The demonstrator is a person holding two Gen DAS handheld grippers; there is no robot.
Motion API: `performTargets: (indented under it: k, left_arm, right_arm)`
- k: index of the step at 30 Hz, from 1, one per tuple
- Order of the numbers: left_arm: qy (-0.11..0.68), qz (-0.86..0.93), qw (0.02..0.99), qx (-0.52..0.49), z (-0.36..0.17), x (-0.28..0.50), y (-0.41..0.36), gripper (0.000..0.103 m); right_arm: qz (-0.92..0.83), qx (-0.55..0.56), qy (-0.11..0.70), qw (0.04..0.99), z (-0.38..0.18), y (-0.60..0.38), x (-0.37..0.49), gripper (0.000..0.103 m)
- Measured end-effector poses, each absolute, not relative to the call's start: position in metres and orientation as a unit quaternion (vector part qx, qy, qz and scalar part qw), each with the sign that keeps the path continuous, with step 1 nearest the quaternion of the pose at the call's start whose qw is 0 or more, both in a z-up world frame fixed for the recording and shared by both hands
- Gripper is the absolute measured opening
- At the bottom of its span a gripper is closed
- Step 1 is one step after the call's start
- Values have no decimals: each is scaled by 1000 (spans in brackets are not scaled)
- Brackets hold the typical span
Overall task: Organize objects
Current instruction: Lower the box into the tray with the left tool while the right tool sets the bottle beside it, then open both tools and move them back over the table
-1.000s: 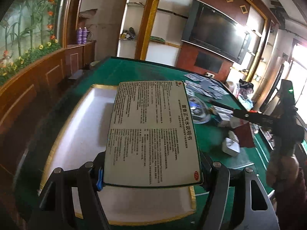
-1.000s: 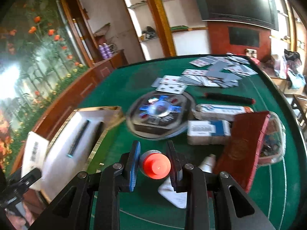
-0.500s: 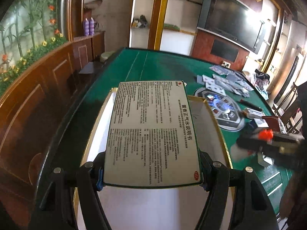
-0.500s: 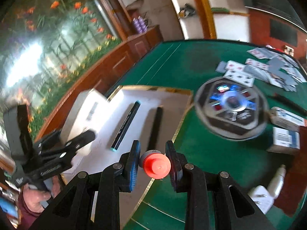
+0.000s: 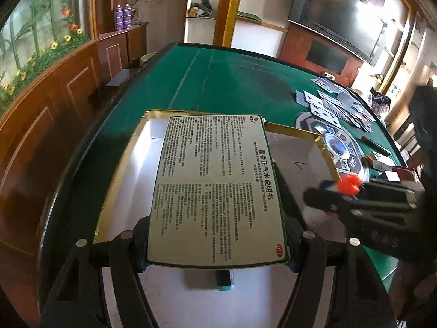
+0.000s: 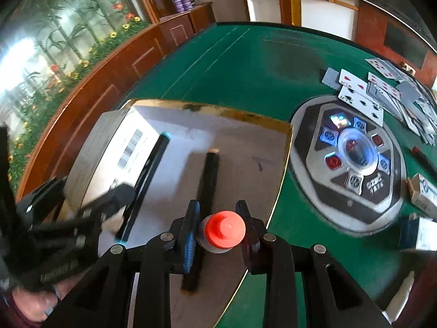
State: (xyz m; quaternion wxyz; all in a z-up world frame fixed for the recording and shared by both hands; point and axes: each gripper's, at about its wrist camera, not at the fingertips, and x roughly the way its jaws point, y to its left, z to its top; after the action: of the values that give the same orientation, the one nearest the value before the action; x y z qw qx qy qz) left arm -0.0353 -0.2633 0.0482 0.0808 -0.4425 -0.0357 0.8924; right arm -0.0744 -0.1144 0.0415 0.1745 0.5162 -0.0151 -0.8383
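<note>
My left gripper is shut on a flat medicine box with printed Chinese text, held just above the white gold-rimmed tray. My right gripper is shut on a small bottle with an orange-red cap, over the near part of the same tray. Two black pens lie lengthwise in the tray. The right gripper with the bottle shows in the left wrist view; the left gripper and its box show in the right wrist view.
The tray sits on a green felt table. To its right stand a grey octagonal dealer disc, scattered playing cards, small boxes and a black pen. A wooden rail runs along the left.
Both grippers have moved over the tray. The right gripper swung left from the table's right side, carrying the bottle. The left gripper carried the box forward and lower over the tray.
</note>
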Motion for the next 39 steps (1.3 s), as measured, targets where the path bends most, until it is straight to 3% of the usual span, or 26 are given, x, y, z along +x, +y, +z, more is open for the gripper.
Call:
performTargets:
  k: [10,12,17,23,39]
  left_arm:
    - [-43,887,82,-453,37,-41,-260,75]
    - [-50,888,84,-449,40,-39,-261,81]
    - [-68,889,86,-444,43,-32,-260,87]
    - [-51,898,87,-429,49,-14,-245,88]
    - [3,890,120,-440,42,28,-187,94]
  right_arm:
    - [-842,518,-7,151,38,-120,-98,33]
    - [-846,509,-22,155,43,-117,-100,40]
    - [-875,456,-33,160,68,-108,-88,70]
    - [-898,410,-32,154,95,-91,-63,86]
    - [-908,391,-65,139,68,-11,30,88]
